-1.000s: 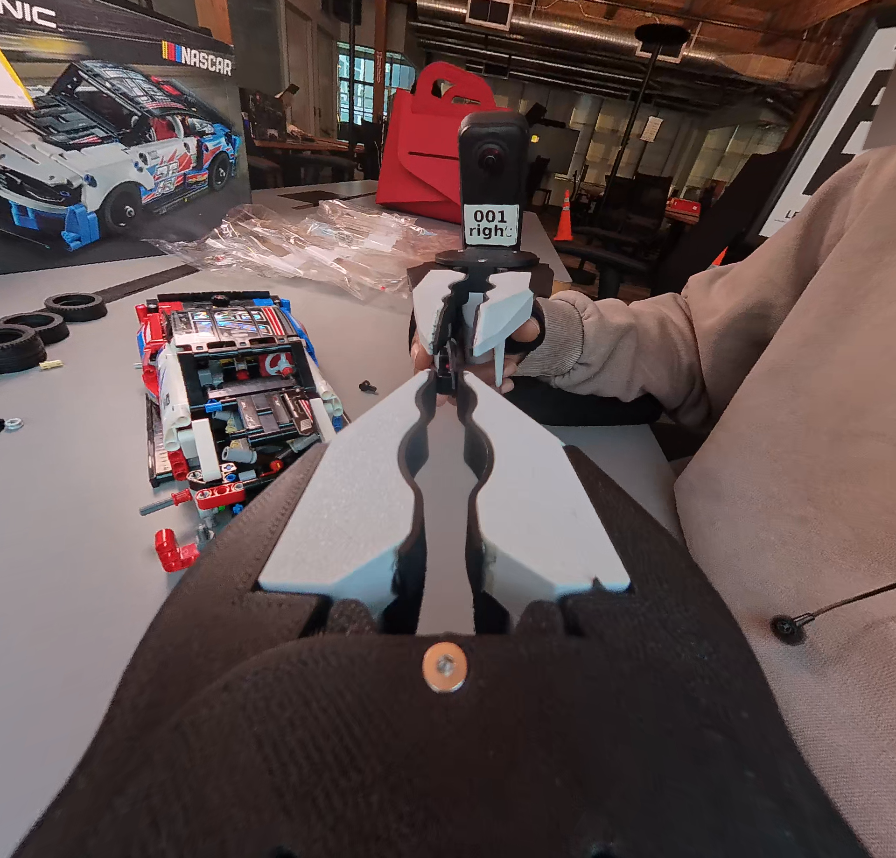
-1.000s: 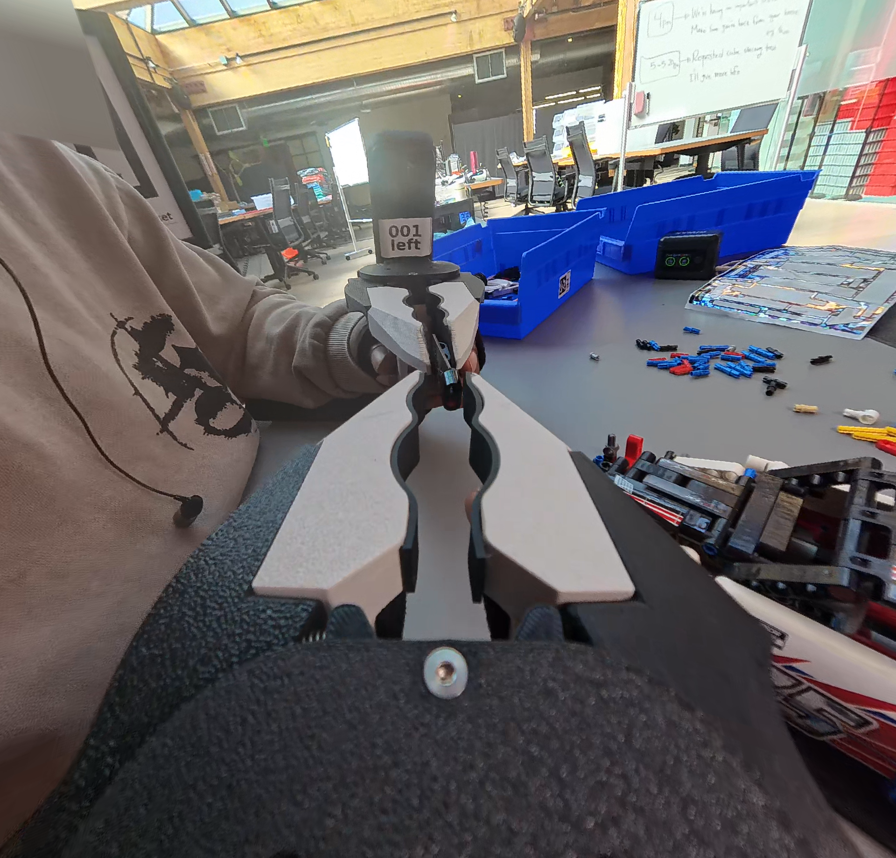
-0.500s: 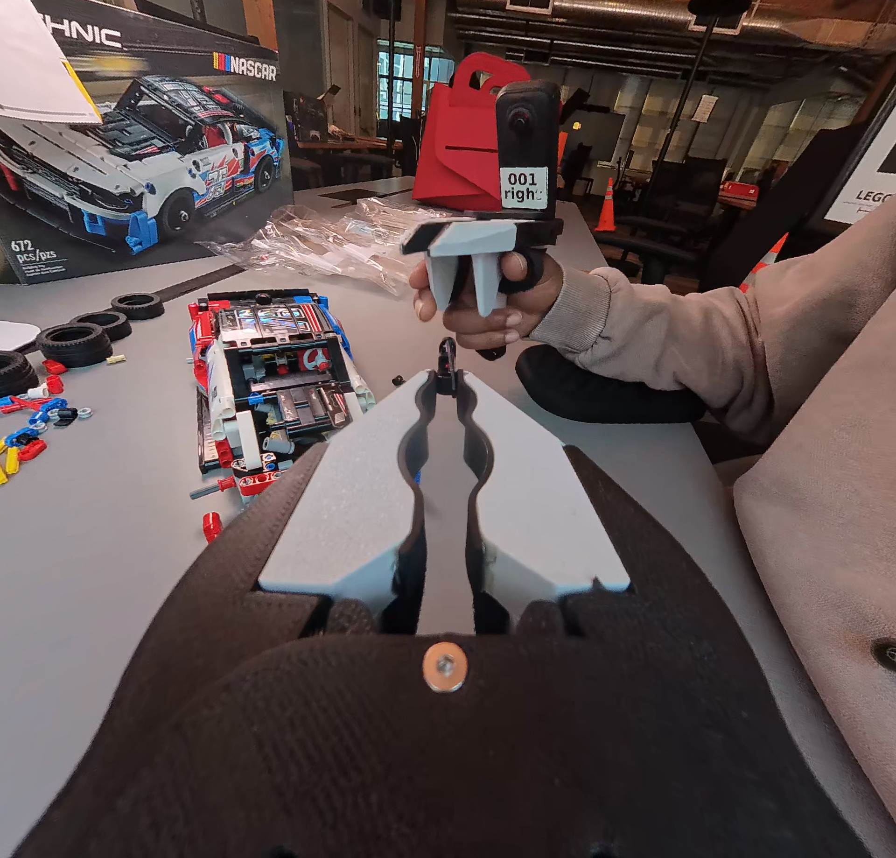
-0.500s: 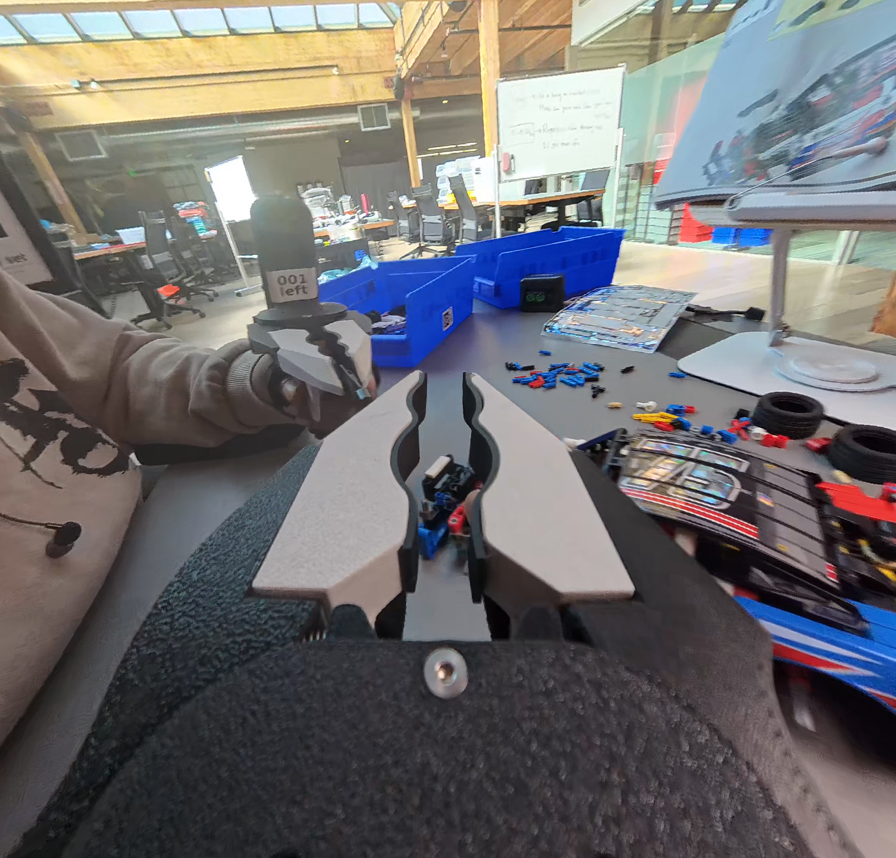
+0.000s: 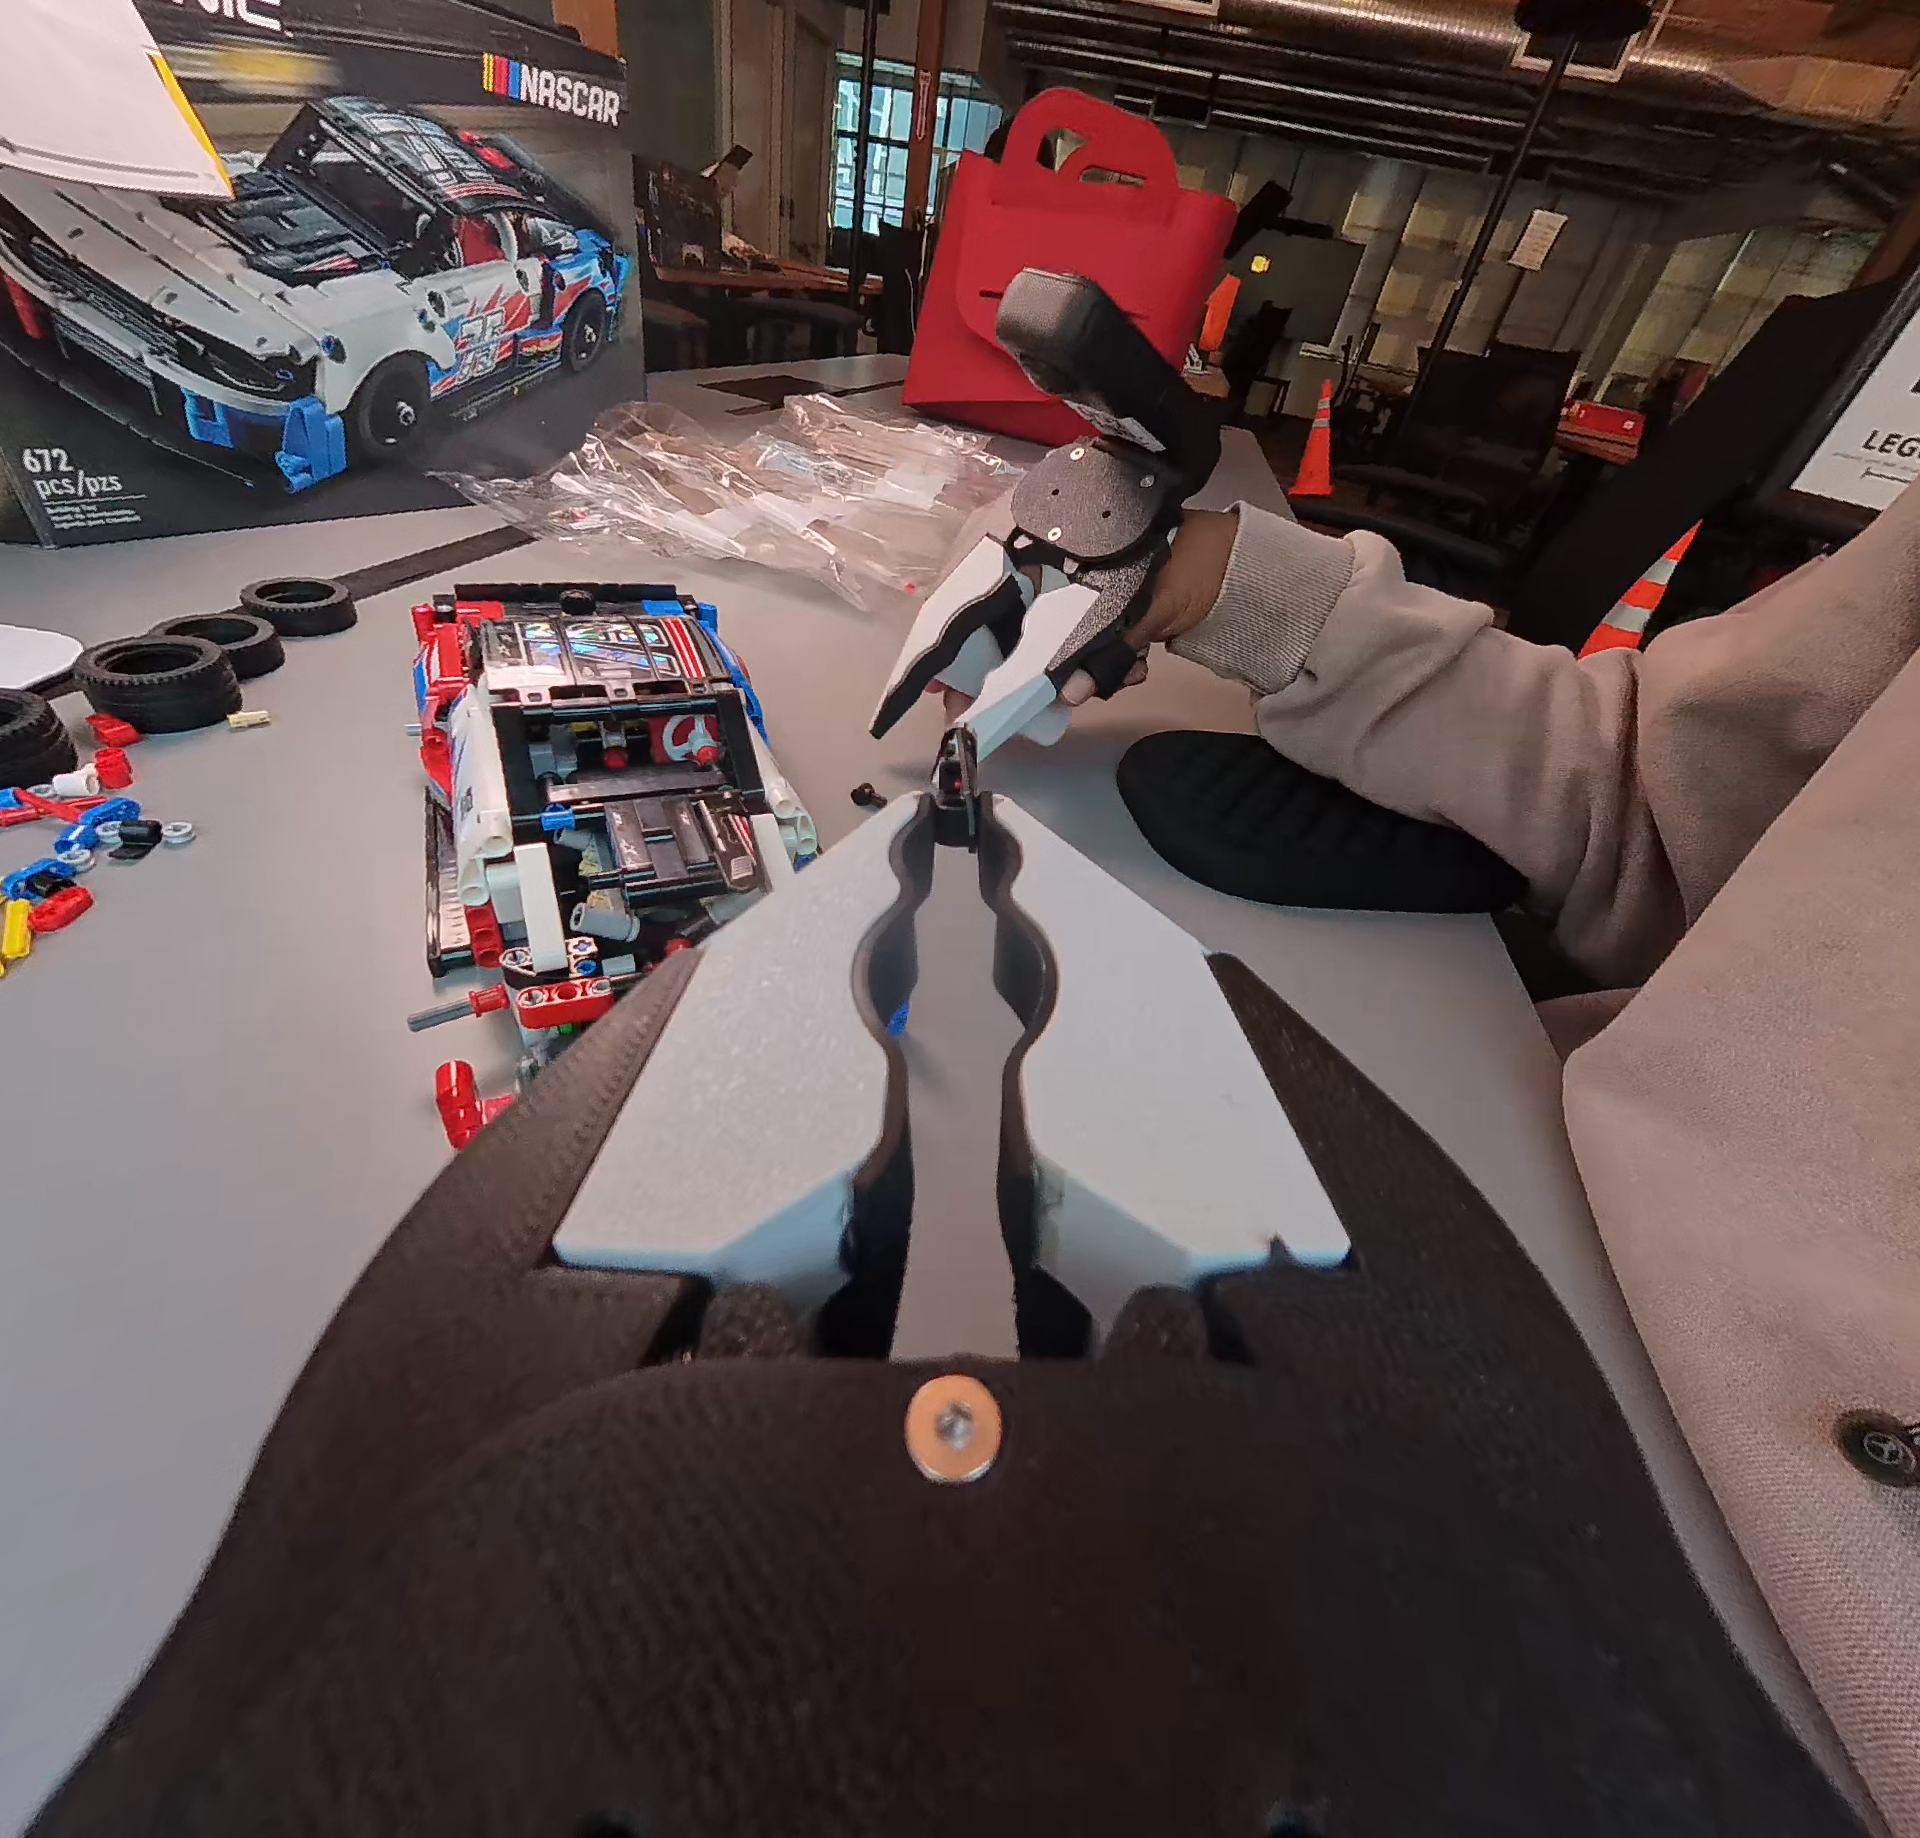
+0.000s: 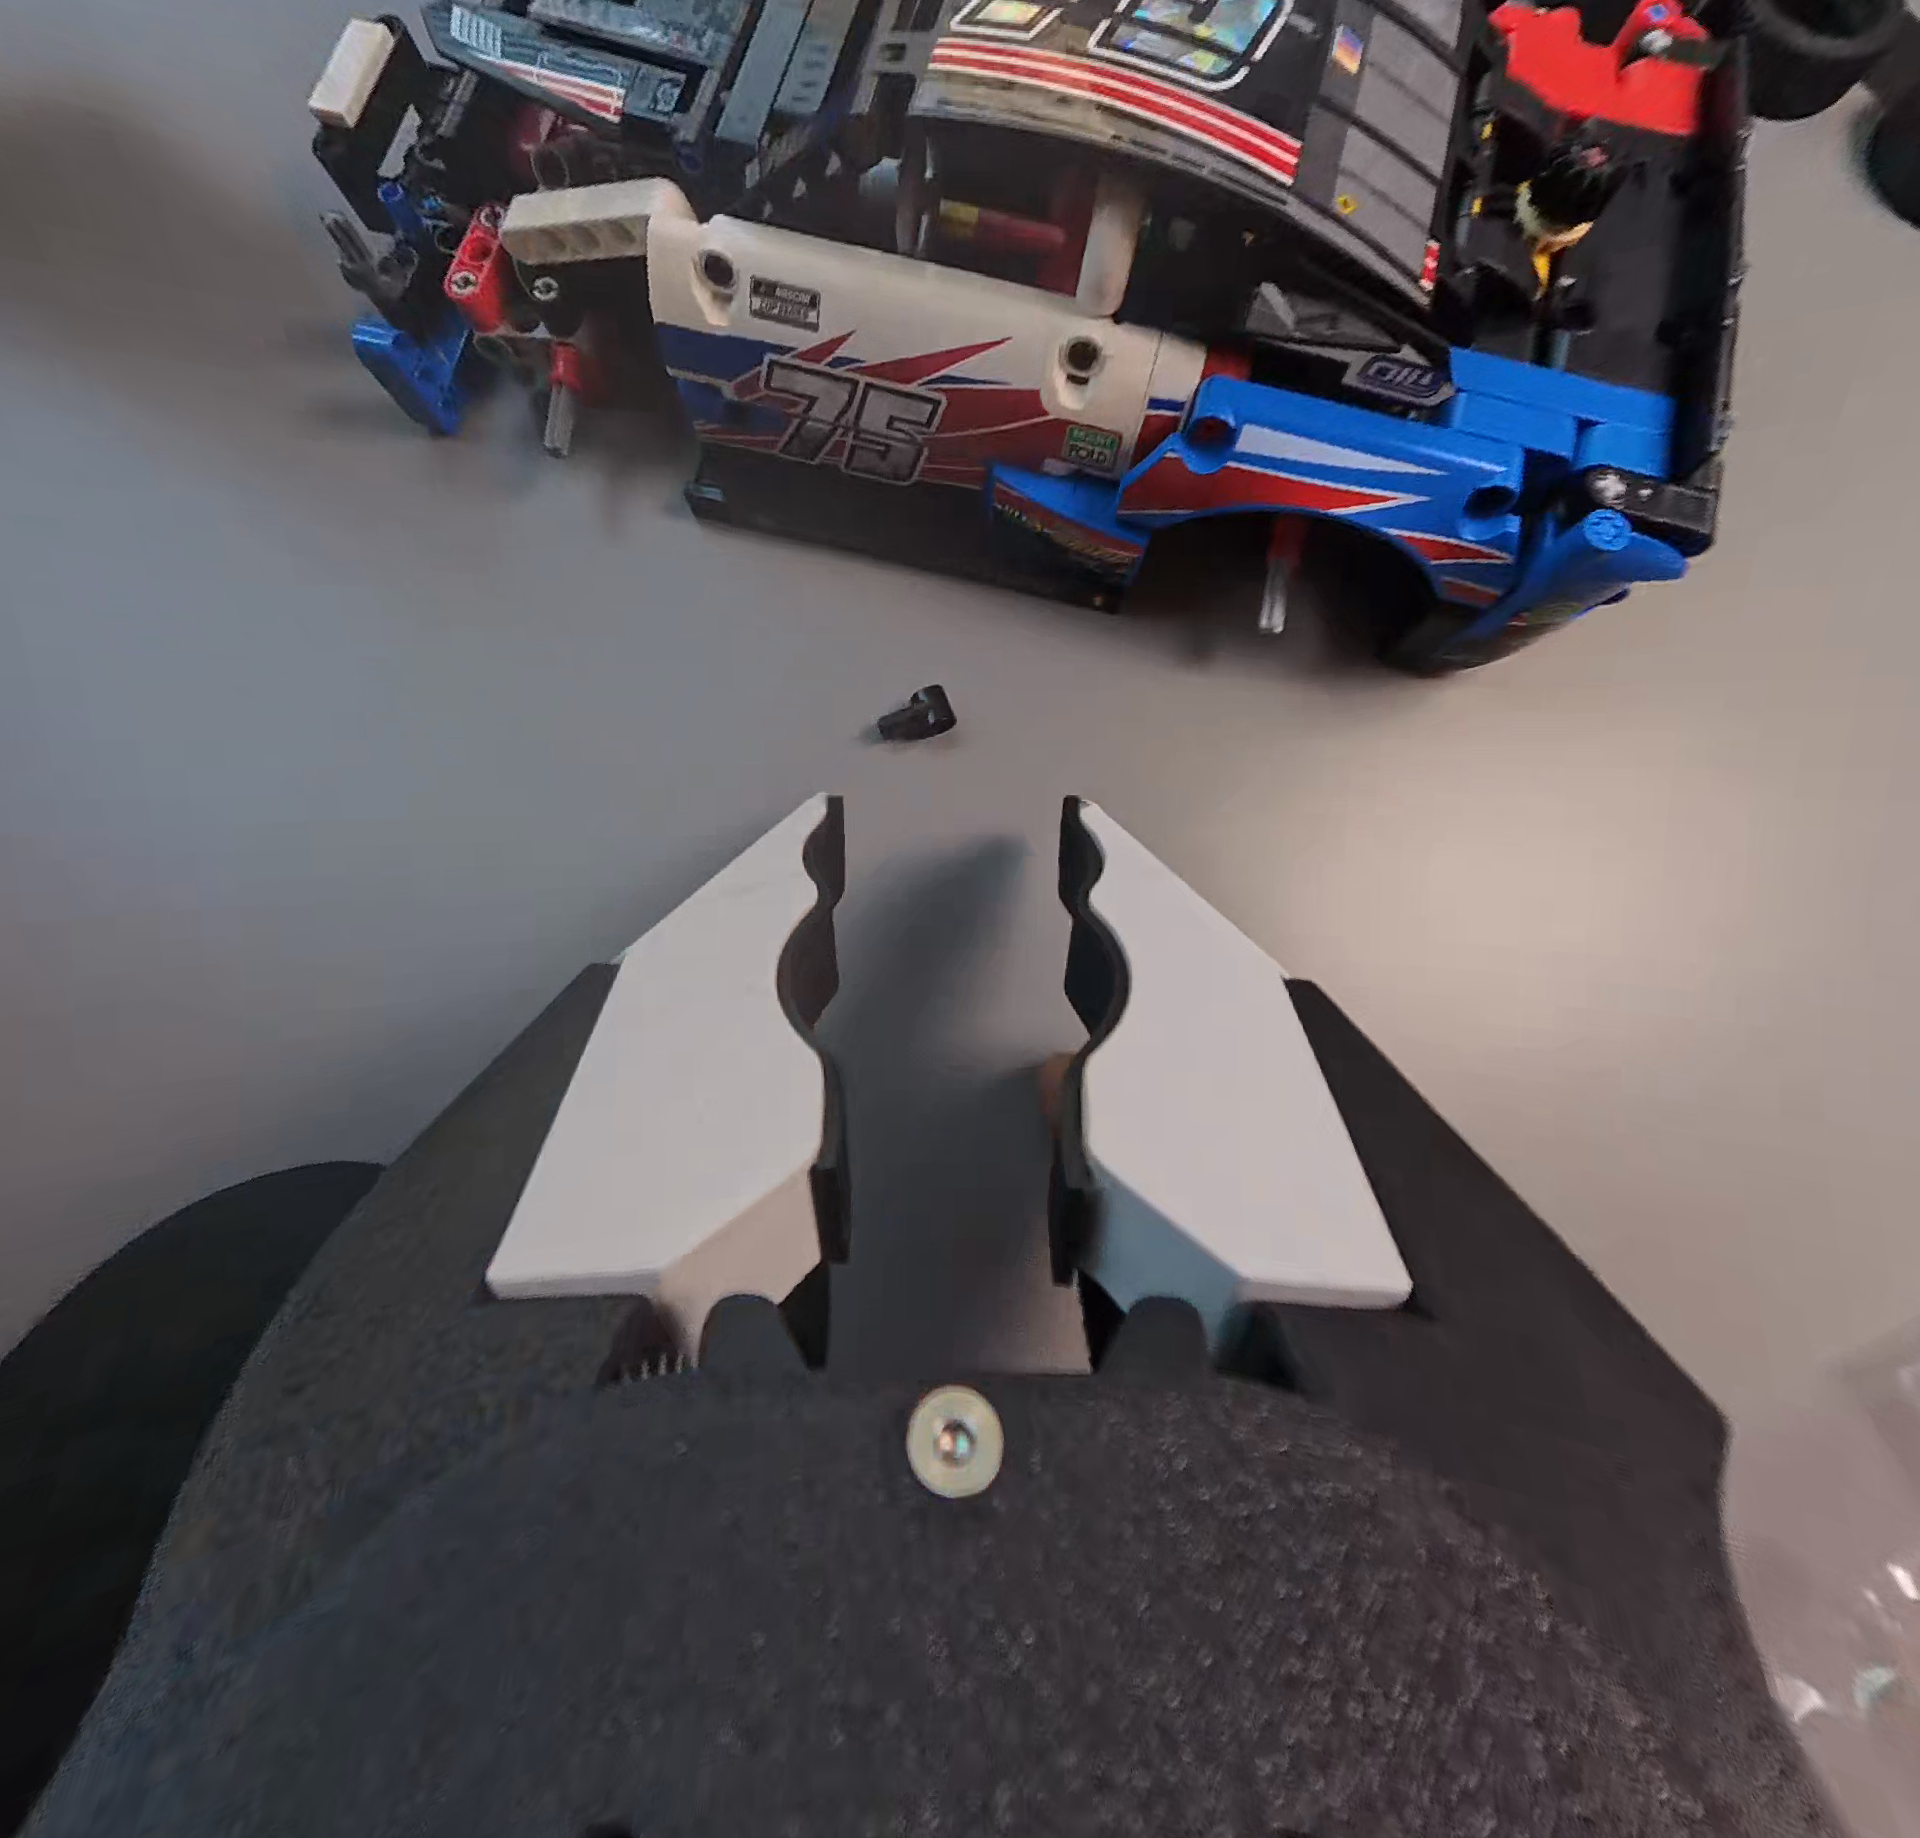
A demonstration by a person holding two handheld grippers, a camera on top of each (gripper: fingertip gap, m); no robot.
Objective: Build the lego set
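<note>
The partly built race car (image 5: 592, 780) lies on the grey table, left of my left gripper; it also fills the top of the right wrist view (image 6: 1039, 282). My left gripper (image 5: 954, 814) is shut on a small black piece (image 5: 954, 775) that sticks out past its tips. My right gripper (image 6: 951, 812) is open and empty, tilted down at the table. A small black connector (image 6: 916, 718) lies loose just beyond its tips, between them and the car's side. In the left wrist view the right gripper (image 5: 930, 734) hangs just beyond the held piece, and the connector (image 5: 865, 796) shows there too.
Black tyres (image 5: 156, 666) and loose red, blue and yellow pieces (image 5: 62, 832) lie at the left. The set's box (image 5: 312, 230), empty plastic bags (image 5: 727, 479) and a red bag (image 5: 1060, 261) stand behind. A black wrist rest (image 5: 1299, 832) lies under the person's sleeve. Tyres also show in the right wrist view (image 6: 1818, 12). The tips of one gripper are about 20 cm away from the tips of the other.
The right gripper has left the left gripper's tips, opened wider and tipped down towards the table beside the car. The left gripper stays shut on the small black piece.
</note>
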